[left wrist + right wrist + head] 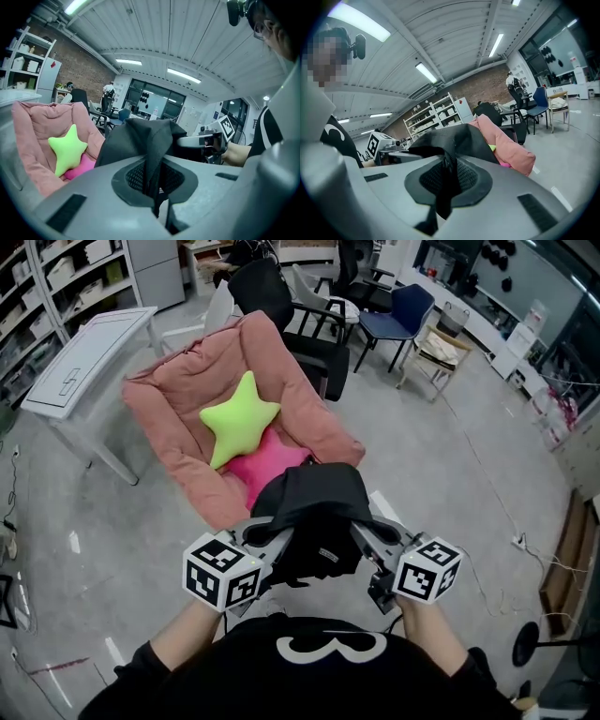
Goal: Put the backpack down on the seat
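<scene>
A black backpack (314, 512) hangs between both grippers, in the air just in front of the pink padded seat (178, 390). My left gripper (281, 542) is shut on the bag's fabric (152, 145) at its left side. My right gripper (359, 535) is shut on the fabric (450, 145) at its right side. On the seat lie a lime green star cushion (239, 418) and a bright pink cushion (265, 470) below it. The star cushion (68, 150) and the seat (37, 126) also show in the left gripper view, to the left of the bag.
A white table (89, 357) stands left of the seat. Behind it are black office chairs (295, 320), a blue chair (398, 315) and a wooden chair (441, 351). Shelving (56, 277) lines the far left. The floor is grey with cables at the right.
</scene>
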The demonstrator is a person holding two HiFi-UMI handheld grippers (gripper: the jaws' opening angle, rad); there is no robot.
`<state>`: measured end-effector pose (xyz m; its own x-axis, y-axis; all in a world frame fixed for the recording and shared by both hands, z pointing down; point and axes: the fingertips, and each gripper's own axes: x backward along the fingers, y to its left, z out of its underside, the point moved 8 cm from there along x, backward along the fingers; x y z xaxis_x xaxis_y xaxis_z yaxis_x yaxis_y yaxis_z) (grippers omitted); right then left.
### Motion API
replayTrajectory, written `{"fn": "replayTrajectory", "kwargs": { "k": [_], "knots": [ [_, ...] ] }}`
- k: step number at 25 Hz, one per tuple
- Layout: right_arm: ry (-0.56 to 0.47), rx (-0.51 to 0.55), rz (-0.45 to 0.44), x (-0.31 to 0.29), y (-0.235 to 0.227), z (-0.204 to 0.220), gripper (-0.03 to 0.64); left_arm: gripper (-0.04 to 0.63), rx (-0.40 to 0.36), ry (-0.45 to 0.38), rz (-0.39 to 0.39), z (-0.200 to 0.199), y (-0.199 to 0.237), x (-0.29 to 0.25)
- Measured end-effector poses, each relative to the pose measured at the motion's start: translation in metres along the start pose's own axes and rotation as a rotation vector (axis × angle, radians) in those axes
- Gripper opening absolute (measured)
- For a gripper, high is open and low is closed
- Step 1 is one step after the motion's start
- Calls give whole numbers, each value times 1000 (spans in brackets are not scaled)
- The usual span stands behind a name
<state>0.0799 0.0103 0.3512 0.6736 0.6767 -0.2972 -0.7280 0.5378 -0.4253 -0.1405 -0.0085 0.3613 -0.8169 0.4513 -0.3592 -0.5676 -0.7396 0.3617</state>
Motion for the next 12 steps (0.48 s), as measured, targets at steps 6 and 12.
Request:
{"fn": "replayTrajectory", "kwargs": {
  "k": [6, 12],
  "knots": [
    [-14, -8, -24, -51, -35, -27, 15, 12, -26, 4, -25, -27, 49, -24],
    [8, 12, -105, -104, -74, -57, 15, 12, 1, -6, -106, -52, 94, -47]
  ]
}}
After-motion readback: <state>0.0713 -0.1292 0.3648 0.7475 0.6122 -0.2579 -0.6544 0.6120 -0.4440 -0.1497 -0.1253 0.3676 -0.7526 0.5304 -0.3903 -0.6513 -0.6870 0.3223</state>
